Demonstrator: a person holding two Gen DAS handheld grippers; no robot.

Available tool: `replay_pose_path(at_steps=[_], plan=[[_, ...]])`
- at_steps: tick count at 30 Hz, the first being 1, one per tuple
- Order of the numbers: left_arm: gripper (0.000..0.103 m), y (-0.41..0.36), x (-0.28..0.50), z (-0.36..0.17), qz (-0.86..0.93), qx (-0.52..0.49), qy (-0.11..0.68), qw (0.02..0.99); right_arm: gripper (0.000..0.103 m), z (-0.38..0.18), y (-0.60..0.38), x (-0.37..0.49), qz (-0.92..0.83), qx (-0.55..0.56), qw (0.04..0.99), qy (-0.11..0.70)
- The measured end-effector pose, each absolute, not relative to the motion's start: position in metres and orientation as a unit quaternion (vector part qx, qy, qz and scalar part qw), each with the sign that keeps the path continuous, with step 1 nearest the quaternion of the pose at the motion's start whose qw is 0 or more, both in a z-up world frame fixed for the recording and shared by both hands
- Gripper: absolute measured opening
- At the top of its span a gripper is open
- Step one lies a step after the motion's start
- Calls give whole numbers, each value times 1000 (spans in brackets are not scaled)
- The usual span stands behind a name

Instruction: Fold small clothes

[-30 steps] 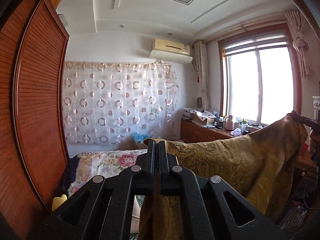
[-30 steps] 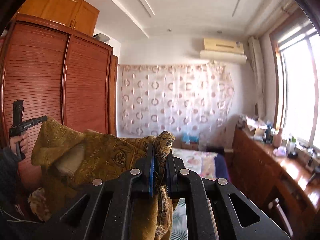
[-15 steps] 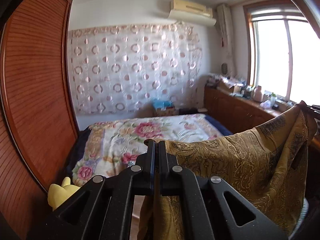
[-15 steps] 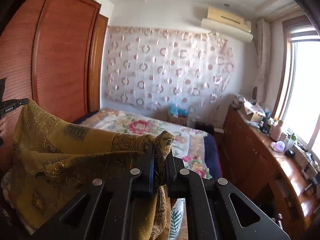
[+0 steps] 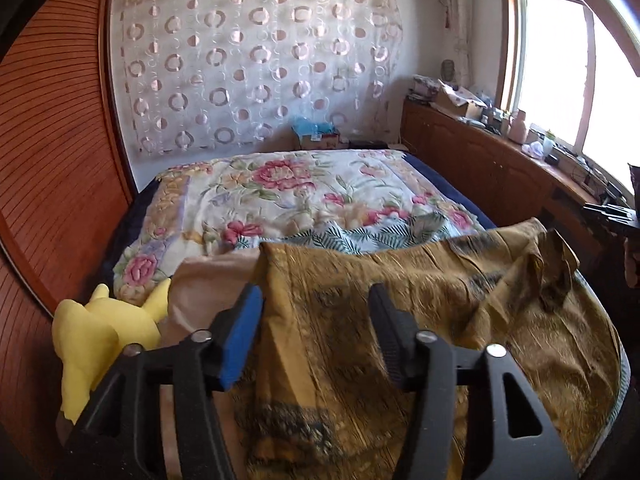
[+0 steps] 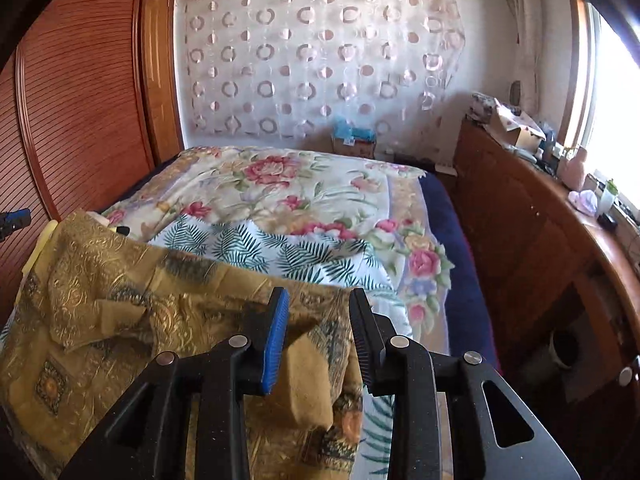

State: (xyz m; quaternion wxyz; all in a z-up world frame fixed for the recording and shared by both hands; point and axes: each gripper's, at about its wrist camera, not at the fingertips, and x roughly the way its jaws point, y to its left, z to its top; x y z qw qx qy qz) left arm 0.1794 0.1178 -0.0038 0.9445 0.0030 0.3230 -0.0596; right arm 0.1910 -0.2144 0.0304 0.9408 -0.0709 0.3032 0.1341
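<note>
Bedspread [image 5: 304, 192] under garment [image 5: 460, 300], between fingers [image 5: 240, 332]

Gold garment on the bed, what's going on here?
A person with a gripper in each hand is folding clothes. The gold garment lies spread on the bed. The left gripper and right gripper each sit over a garment edge, jaws opening, cloth between them but not pinched. A yellow plush lies beside it.

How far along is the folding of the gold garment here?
Done: the gold garment lies spread on the bed. In hand: nothing gripped; the left gripper and right gripper are opening over the cloth, pads clear of it. Left: no neat fold shows yet, and one corner lies rumpled.
</note>
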Motion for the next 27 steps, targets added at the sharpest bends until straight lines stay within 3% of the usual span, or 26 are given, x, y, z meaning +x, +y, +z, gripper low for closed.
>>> replay_pose_path(at_steps=[1,3,8,25,26,27], plan=[[74,115,175,-6,-64,1,326,943,32,32,-220,182,138,-69,939,306],[79,108,166,-11,-74,-4,330,941,33,33,-236,175,143,-66,937,311],[79,89,152,-38,-94,-6,358,929,45,7,-254,176,156,-50,932,324],[79,102,138,-68,-60,-21,385,921,46,-22,-260,265,94,-39,913,396],[79,105,137,-69,-56,-22,384,921,36,-23,-261,266,91,-43,911,401],[79,109,136,-69,-51,-24,384,922,11,-23,-260,266,94,-47,910,402]])
